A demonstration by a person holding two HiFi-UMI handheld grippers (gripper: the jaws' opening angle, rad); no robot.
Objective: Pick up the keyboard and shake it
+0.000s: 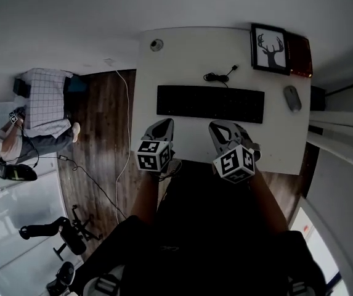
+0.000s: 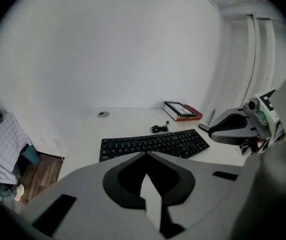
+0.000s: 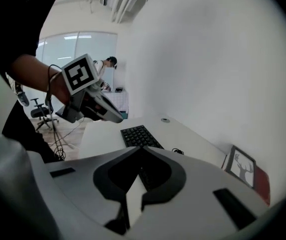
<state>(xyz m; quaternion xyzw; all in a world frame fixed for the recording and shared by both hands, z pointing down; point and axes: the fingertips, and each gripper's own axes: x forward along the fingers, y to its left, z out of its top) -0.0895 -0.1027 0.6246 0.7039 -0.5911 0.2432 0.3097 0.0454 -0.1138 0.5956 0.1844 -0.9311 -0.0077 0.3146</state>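
Note:
A black keyboard [image 1: 210, 103] lies flat across the middle of the white desk [image 1: 182, 54]. My left gripper [image 1: 164, 124] hovers just in front of the keyboard's left part, jaws shut and empty. My right gripper [image 1: 219, 128] hovers in front of its middle, also shut on nothing. Neither touches the keyboard. The left gripper view shows the keyboard [image 2: 152, 144] beyond its closed jaws [image 2: 146, 155], with the right gripper [image 2: 213, 129] off to the right. In the right gripper view the keyboard [image 3: 138, 135] runs away past the closed jaws [image 3: 142, 150], and the left gripper [image 3: 117, 117] hangs above the desk's near edge.
A grey mouse [image 1: 292, 97] sits right of the keyboard. A framed deer picture [image 1: 270, 49] and a red book [image 1: 299, 55] stand at the back right. A coiled black cable [image 1: 219, 76] lies behind the keyboard. A seated person [image 1: 40, 113] and an office chair [image 1: 59, 233] are left.

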